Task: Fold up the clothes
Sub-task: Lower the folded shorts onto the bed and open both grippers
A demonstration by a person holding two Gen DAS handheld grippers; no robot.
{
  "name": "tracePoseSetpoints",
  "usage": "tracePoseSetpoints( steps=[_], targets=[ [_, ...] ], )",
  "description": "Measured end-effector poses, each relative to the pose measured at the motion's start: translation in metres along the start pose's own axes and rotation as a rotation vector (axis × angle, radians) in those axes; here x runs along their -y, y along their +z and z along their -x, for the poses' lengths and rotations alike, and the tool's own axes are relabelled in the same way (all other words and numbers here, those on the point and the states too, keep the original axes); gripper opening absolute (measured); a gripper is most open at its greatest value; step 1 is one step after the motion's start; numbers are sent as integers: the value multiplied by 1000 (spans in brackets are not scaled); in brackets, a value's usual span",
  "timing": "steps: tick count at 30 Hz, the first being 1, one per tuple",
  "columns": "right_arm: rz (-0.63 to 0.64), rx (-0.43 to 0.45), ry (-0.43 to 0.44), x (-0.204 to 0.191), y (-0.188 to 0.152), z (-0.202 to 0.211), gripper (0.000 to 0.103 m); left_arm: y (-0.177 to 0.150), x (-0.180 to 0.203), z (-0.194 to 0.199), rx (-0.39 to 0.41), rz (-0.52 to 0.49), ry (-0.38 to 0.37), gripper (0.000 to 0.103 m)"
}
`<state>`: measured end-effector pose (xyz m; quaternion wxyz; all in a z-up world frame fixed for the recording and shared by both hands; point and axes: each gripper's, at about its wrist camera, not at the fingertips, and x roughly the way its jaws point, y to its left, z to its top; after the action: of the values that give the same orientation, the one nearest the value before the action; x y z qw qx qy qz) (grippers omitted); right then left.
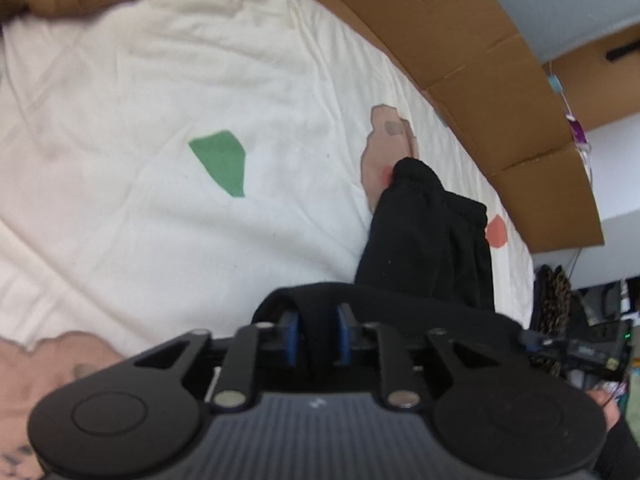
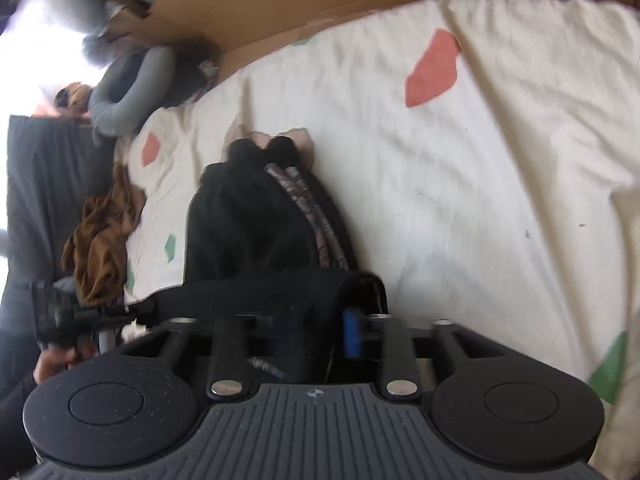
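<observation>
- The black garment hangs between the two grippers over a white sheet with green, coral and pink patches; its lower end trails onto the sheet near a pink patch.
- The left gripper has its blue pads drawn close on a fold of the black cloth, which bunches up between them.
- The right gripper also holds the garment: black cloth is draped over the jaws and fills the gap. Only one blue pad shows and the frame is smeared, so how tightly it pinches is a guess, though it looks clamped.
- In the right view a patterned pinkish band runs down the garment, perhaps a lining or trim.
- Handling, as I judge it: the cloth is soft, limp and light, with some weight from its thickness. It will sag and swing rather than keep a shape, and thick folds could creep out of the pads if only a thin edge is caught.
- Best hold is likely at corners or along a hem or waistband, where the doubled, seamed cloth gives the pads more to bite.
- A brown garment lies crumpled at the sheet's edge, well apart from the black one, and cardboard borders the sheet's far side.
- Writing: a small mark sits on each gripper body, and pale lettering on a dark device at the left of the right view is too blurred to read. No brand or label shows on the garment.
</observation>
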<state>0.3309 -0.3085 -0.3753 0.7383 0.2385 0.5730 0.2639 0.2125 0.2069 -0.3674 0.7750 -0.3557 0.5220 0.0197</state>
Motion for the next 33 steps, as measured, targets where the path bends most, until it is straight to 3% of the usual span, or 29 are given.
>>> tracePoseSetpoints(
  steps=[3, 5, 6, 10, 13, 18, 23, 33],
  targets=[
    [-31, 47, 17, 3, -8, 24, 52, -2, 13, 25, 3, -28, 39, 34],
    [-19, 69, 8, 0, -13, 38, 51, -4, 26, 45, 12, -50, 93, 47],
    [-15, 84, -3, -3, -15, 45, 51, -5, 32, 54, 17, -67, 124, 58],
    [45, 129, -50, -22, -23, 59, 52, -11, 56, 93, 42, -105, 220, 63],
    [103, 144, -87, -37, -29, 64, 52, -15, 70, 111, 73, -121, 245, 76],
    [199, 170, -148, -61, -38, 72, 53, -22, 78, 104, 89, -149, 226, 76],
    [295, 195, -209, -85, -46, 80, 53, -33, 79, 64, 68, -244, 247, 76],
    [399, 123, -325, -82, -72, 6, 73, -59, 60, 6, 70, -318, 292, 78]
  ],
)
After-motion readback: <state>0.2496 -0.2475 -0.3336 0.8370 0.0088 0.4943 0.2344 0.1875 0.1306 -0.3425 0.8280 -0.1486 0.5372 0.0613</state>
